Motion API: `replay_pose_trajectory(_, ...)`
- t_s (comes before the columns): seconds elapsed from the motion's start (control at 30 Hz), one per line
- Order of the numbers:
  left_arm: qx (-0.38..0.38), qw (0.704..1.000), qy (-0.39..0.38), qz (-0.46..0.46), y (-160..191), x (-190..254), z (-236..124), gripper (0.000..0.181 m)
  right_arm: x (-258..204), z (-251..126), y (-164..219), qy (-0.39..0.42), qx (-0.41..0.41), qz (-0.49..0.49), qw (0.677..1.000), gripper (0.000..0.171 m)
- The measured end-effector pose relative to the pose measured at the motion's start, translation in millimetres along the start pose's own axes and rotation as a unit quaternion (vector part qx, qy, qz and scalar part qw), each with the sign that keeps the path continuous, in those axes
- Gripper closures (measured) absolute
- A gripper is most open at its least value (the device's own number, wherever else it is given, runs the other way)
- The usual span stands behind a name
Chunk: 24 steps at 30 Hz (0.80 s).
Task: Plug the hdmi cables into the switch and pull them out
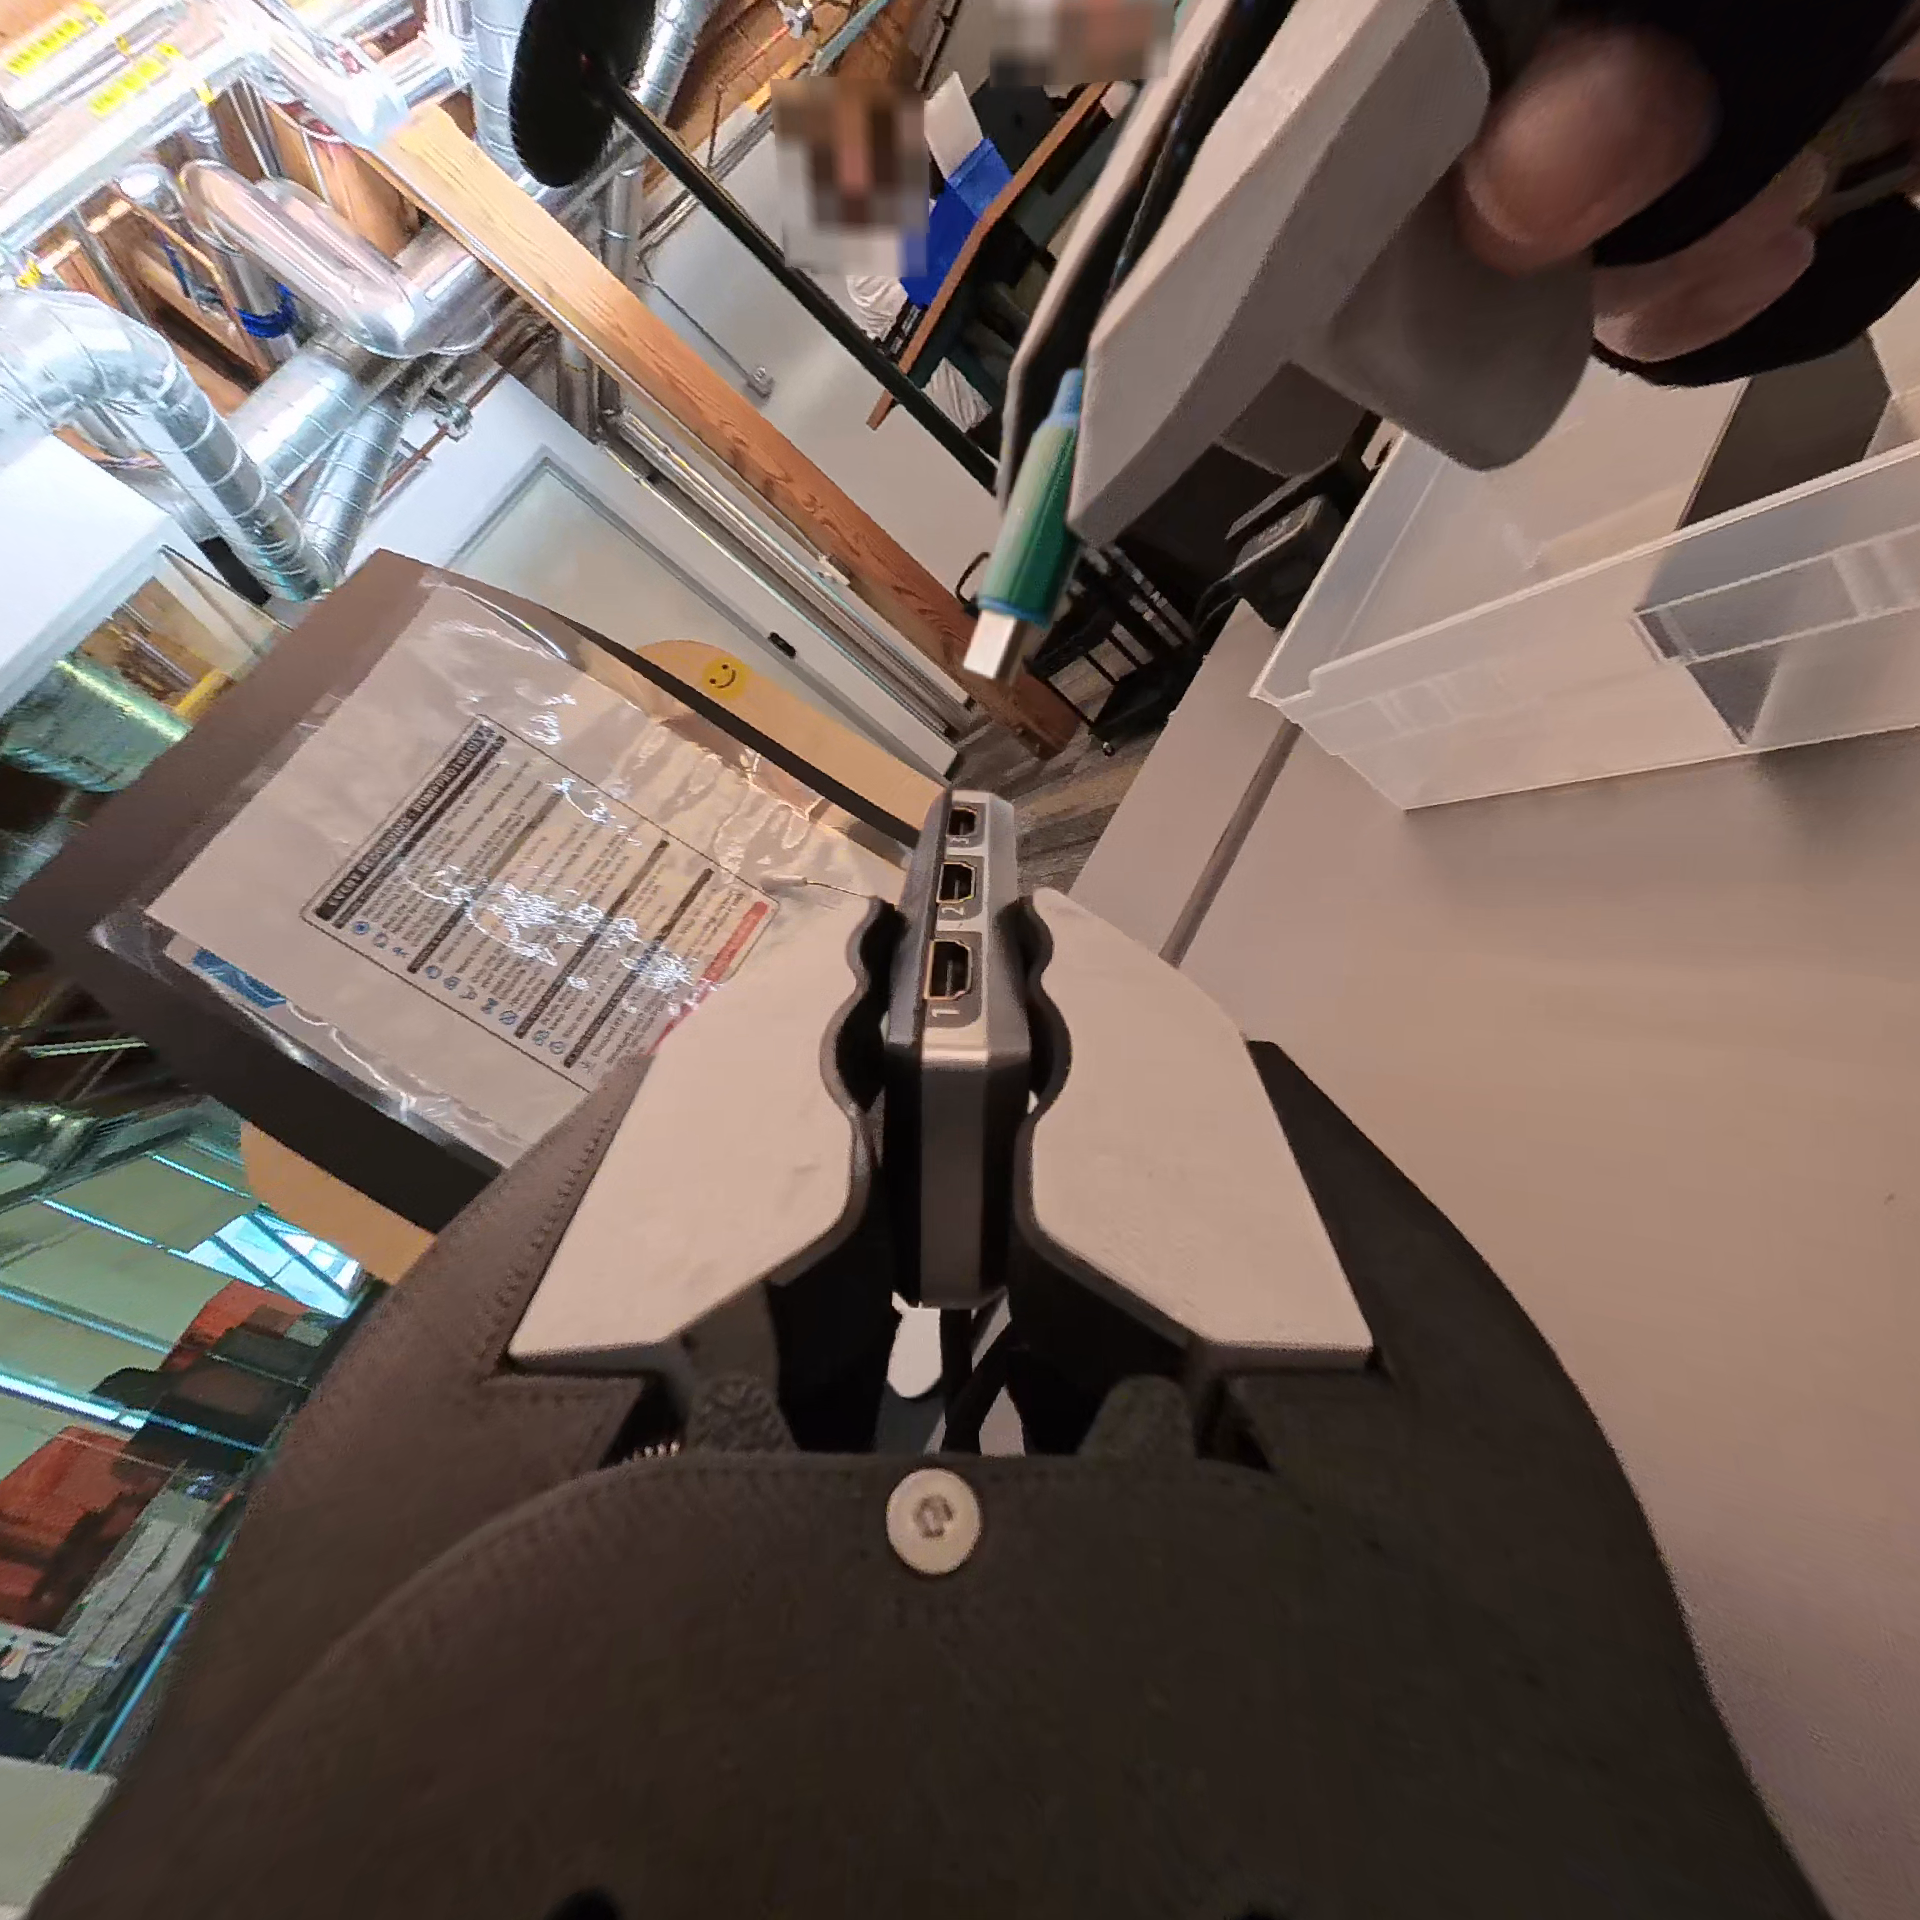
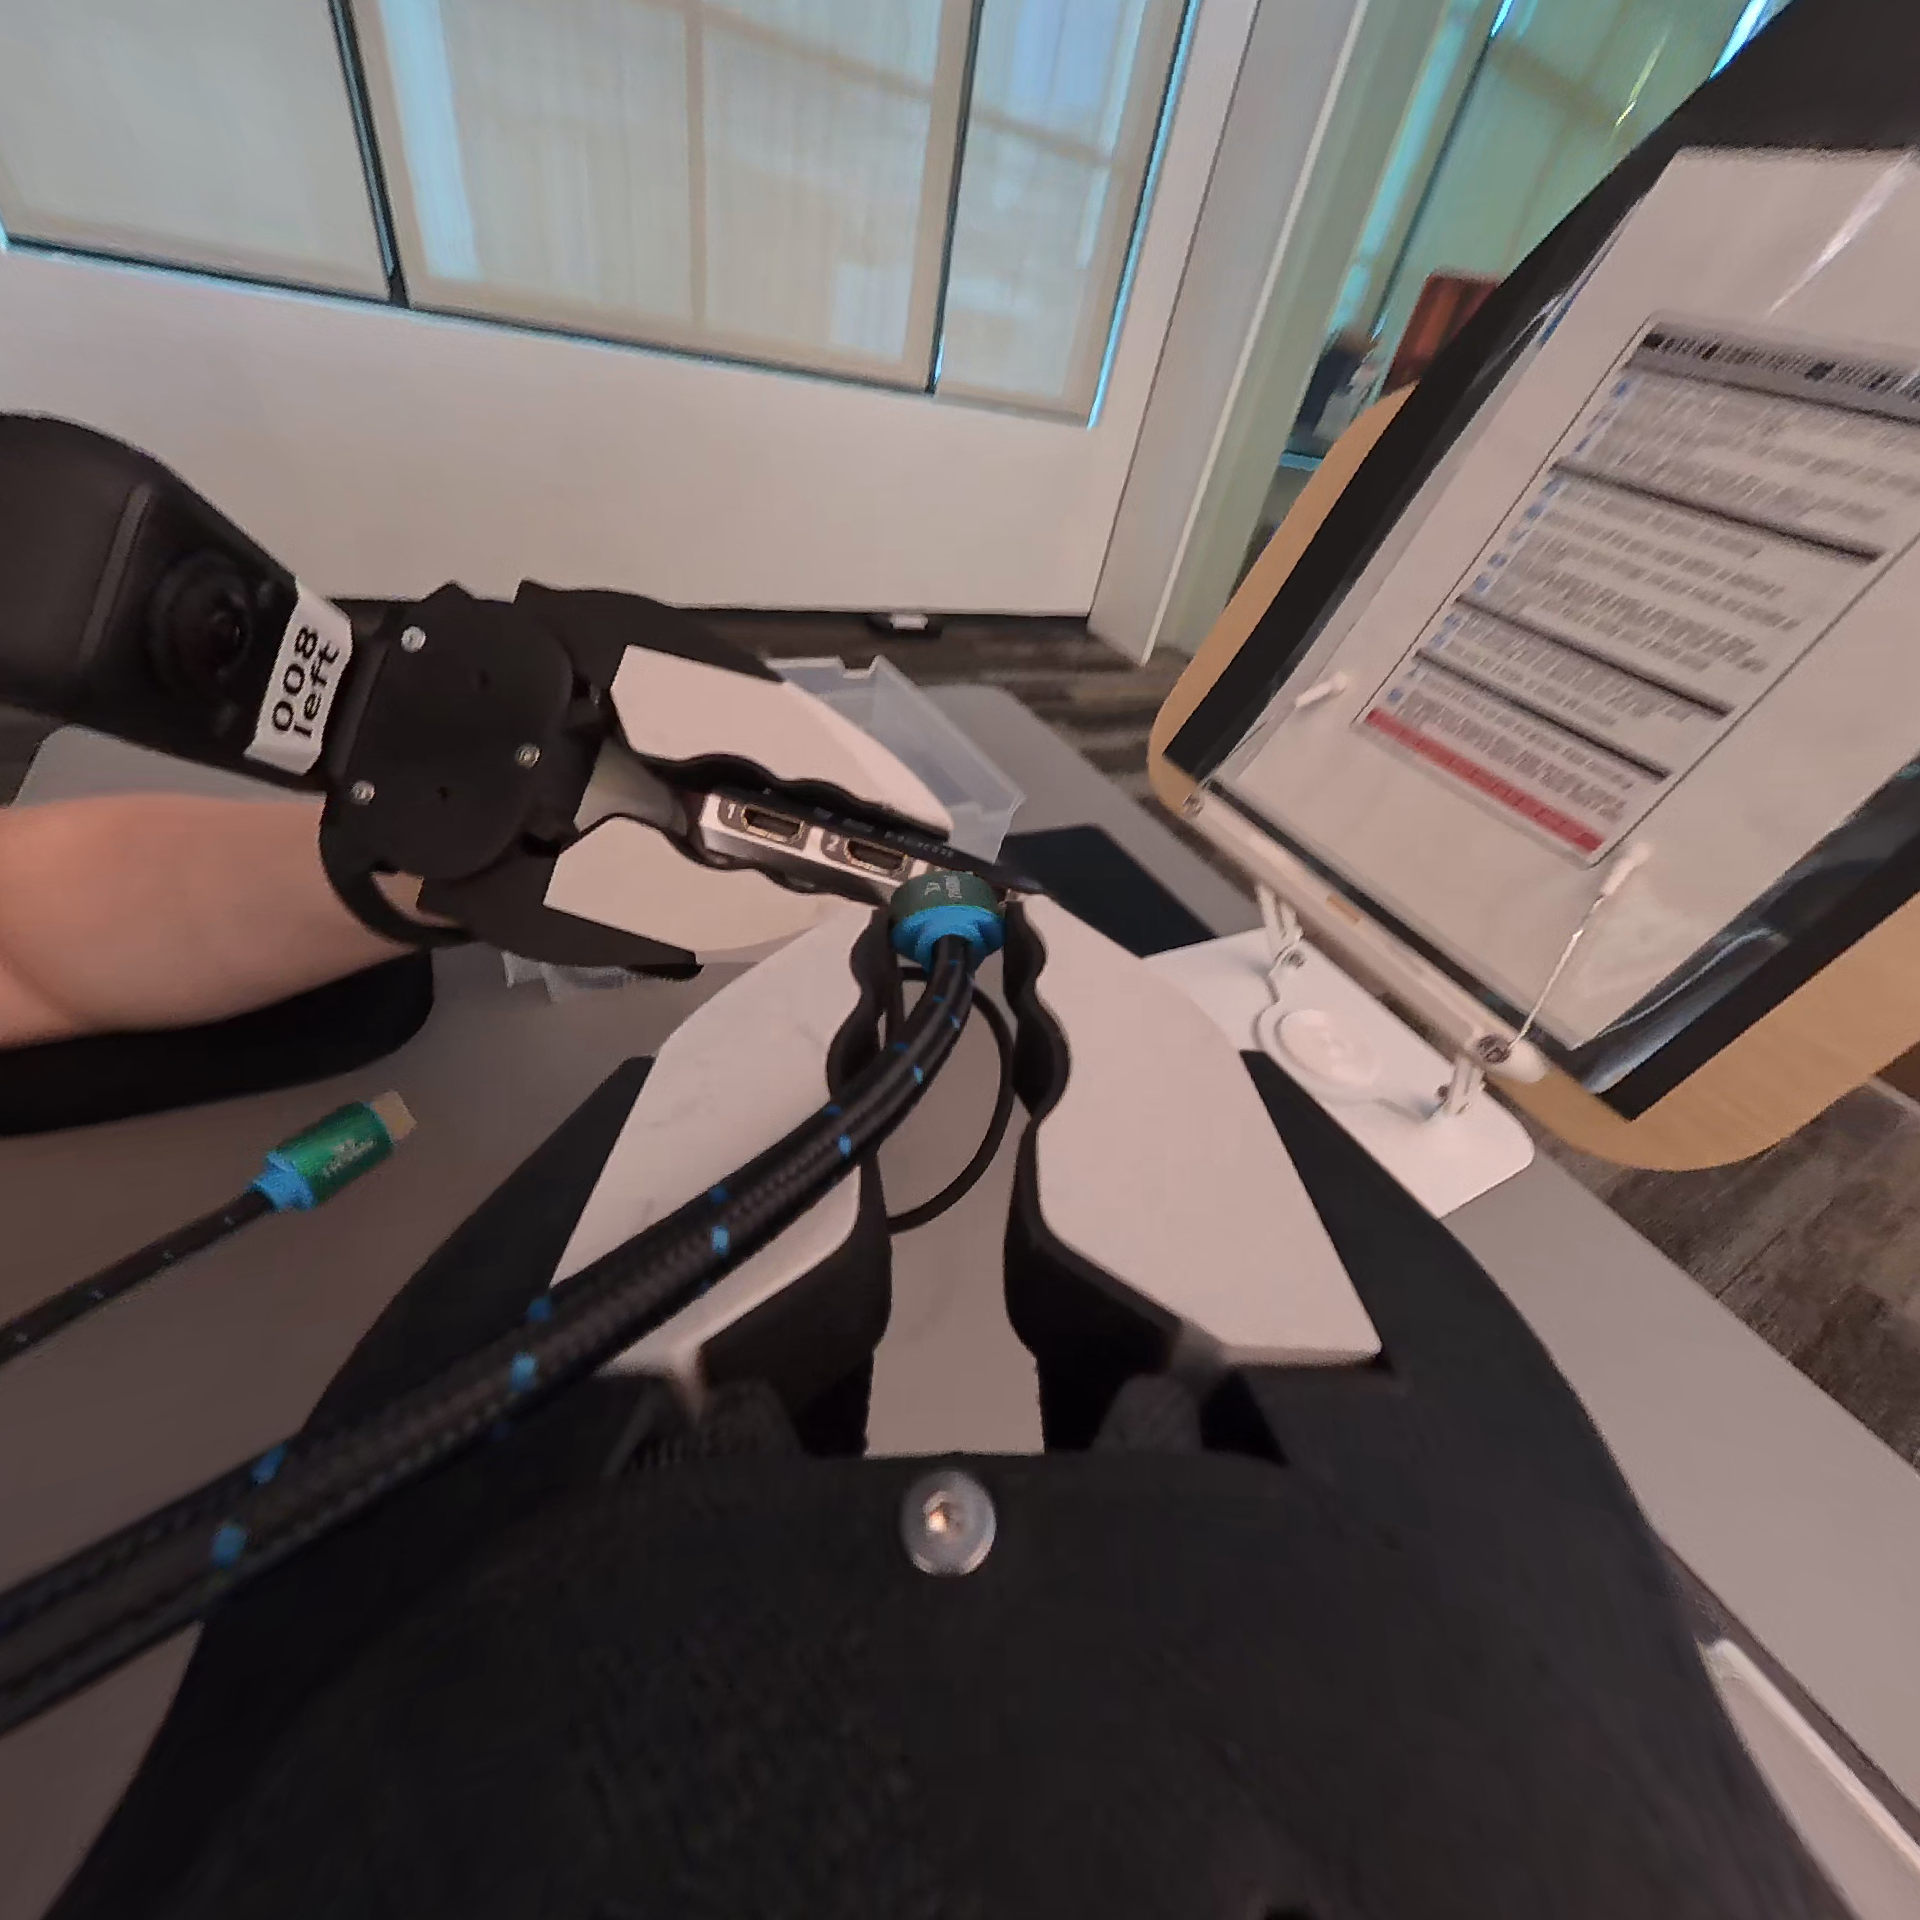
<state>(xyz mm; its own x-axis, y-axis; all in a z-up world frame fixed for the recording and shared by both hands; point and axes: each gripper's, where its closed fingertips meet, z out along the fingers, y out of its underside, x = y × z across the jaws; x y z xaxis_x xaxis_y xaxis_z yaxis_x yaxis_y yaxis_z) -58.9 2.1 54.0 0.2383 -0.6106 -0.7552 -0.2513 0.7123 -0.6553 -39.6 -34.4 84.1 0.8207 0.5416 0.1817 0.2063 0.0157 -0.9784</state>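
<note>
Switch and plug held apart

Left gripper [image 1: 951, 997] clamps the switch [image 1: 961, 1039]; right gripper [image 2: 940, 935] grips a cable [image 2: 665, 1278] plug [image 2: 940, 904] near it.

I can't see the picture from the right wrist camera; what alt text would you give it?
The right gripper holds a green-and-blue HDMI plug on a braided black cable, close to the ports of a grey HDMI switch clamped in the left gripper. A second HDMI plug lies on the grey table.

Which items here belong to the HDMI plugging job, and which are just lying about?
Job:
- switch, in left claw
- green HDMI plug, in right claw
- second HDMI cable on table

Lying about:
- clear plastic bin
- laminated sign on stand
</note>
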Motion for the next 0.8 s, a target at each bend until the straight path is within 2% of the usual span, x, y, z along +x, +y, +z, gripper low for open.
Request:
replay_pose_trajectory(0.23,0.01,0.999,-0.027,0.028,-5.5,-4.6,-3.2,0.163,-1.0,-0.1,-6.7,0.004,0.022,0.01,1.0,0.15)
replay_pose_trajectory(0.8,0.013,0.993,-0.072,0.093,-13.8,-4.9,-7.0,0.159,-0.9,10.2,-0.4,0.009,0.023,0.042,0.999,0.15)
